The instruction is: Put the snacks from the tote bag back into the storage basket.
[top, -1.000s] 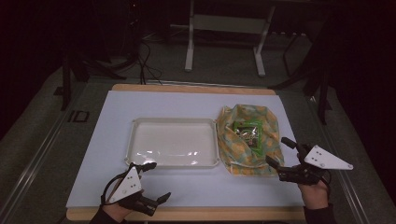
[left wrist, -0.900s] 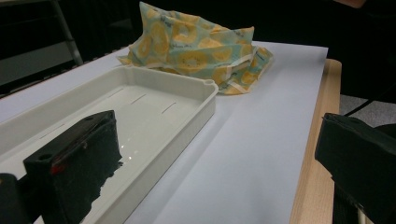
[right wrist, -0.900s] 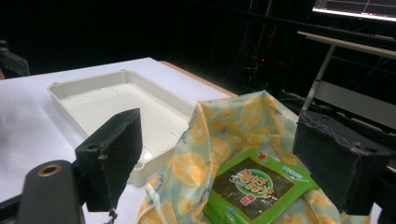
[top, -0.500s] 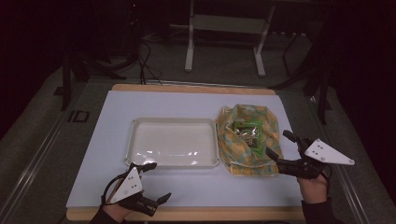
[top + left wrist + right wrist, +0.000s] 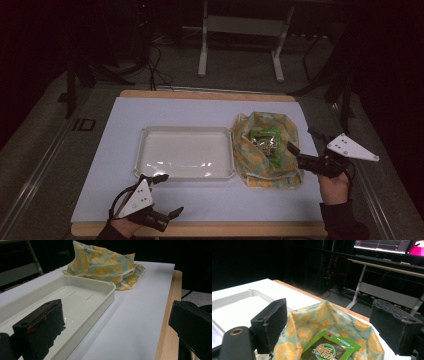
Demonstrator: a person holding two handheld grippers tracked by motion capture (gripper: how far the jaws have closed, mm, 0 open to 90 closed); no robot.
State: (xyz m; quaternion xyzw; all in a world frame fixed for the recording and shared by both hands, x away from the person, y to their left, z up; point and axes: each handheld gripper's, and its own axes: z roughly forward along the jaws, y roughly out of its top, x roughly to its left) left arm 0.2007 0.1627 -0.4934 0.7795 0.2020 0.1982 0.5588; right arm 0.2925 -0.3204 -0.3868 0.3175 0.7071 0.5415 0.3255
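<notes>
On the pale blue table mat (image 5: pixel 200 112), the white plastic tray (image 5: pixel 185 152) lies empty; the green snack packet (image 5: pixel 328 348) sits in the orange-print cloth bag (image 5: pixel 267 150), both tongs, left gripper (image 5: pixel 167 196) and right gripper (image 5: pixel 304 140), gaping, nothing apparently moved.

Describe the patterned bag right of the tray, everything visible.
The bag looks like soft cloth, pale blue-green with an orange-slice print and light trim. It lies crumpled on the white mat, its mouth open upward, right beside the tray; whether they touch is unclear. Inside lies a green snack packet with a dark middle. The right gripper hovers open at its right edge, not gripping it.
</notes>
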